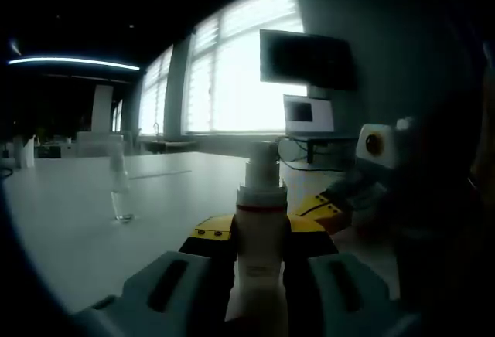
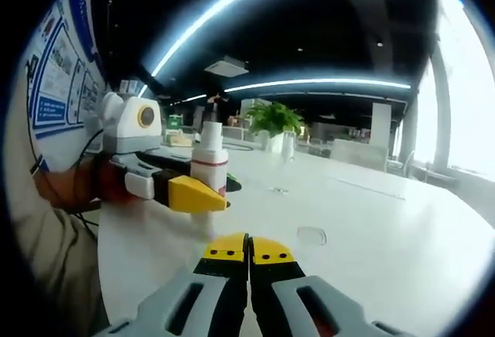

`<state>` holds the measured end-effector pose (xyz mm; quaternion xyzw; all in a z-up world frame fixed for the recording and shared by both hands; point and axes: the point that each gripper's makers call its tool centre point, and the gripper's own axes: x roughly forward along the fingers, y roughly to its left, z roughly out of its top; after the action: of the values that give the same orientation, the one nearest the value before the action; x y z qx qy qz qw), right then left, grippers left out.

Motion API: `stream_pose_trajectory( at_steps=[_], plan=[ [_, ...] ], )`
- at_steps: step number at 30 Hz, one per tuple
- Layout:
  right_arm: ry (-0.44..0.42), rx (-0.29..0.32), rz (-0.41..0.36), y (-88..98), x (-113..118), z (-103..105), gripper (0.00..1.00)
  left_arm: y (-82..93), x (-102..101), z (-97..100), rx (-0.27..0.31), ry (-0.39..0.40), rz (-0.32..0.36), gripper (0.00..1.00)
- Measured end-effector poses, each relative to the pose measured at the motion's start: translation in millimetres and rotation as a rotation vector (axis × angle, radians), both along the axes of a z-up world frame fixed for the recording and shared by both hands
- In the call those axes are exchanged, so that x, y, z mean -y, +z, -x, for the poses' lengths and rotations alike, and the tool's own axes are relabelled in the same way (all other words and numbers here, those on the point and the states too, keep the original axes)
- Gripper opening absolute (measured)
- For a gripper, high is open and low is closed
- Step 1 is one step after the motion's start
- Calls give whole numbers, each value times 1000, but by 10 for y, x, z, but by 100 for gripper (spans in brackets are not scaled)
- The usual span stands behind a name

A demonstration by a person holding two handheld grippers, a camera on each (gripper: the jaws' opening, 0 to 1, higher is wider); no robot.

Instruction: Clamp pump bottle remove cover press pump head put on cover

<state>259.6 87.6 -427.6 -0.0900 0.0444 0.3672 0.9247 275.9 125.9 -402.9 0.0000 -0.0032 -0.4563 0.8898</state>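
Left gripper view: the left gripper [image 1: 261,238] reaches level over a pale table [image 1: 69,229], its grey jaws with yellow tips clamped on a white pump bottle [image 1: 261,233] that stands upright between them. The bottle is cylindrical and smooth, with a red band below a white collar and the bare pump head on top. A clear cover [image 1: 120,190], tall and thin, stands on the table to the left, well apart from the bottle. The right gripper [image 1: 340,207] enters from the right, just beside the bottle; its state cannot be told from here. A dark monitor [image 1: 308,59] and bright windows [image 1: 232,74] lie behind. Right gripper view: the right gripper [image 2: 248,250] points forward above the table [image 2: 387,236], its yellow-tipped jaws pressed together on nothing. The left gripper [image 2: 197,194] comes in from the left, grasping the bottle [image 2: 209,163] at its middle. A sleeved arm [image 2: 46,221] runs along the left edge. A potted plant [image 2: 274,120] stands far back, under long ceiling lights [image 2: 325,83].
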Motion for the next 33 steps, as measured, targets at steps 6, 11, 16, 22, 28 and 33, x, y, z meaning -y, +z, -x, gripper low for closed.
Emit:
stream_pose_trajectory(
  at_steps=[6, 11, 16, 22, 28, 33],
  plan=[
    [-5, 7, 4, 2, 14, -10, 0, 2, -2, 0, 0, 0, 0, 14],
    [-16, 14, 18, -2, 29, -26, 0, 5, -2, 3, 4, -1, -3, 14],
    [-20, 6, 16, 16, 43, -23, 0, 1, -9, -8, 0, -1, 0, 14],
    [-17, 8, 37, 83, 82, 29, 0, 1, -7, -5, -1, 0, 1, 14],
    [-30, 15, 42, 192, 160, 21, 0, 0, -6, -5, -2, 0, 2, 14],
    [-42, 28, 51, 294, 219, 1, 0, 1, -10, -5, -2, 1, 2, 14]
  ],
)
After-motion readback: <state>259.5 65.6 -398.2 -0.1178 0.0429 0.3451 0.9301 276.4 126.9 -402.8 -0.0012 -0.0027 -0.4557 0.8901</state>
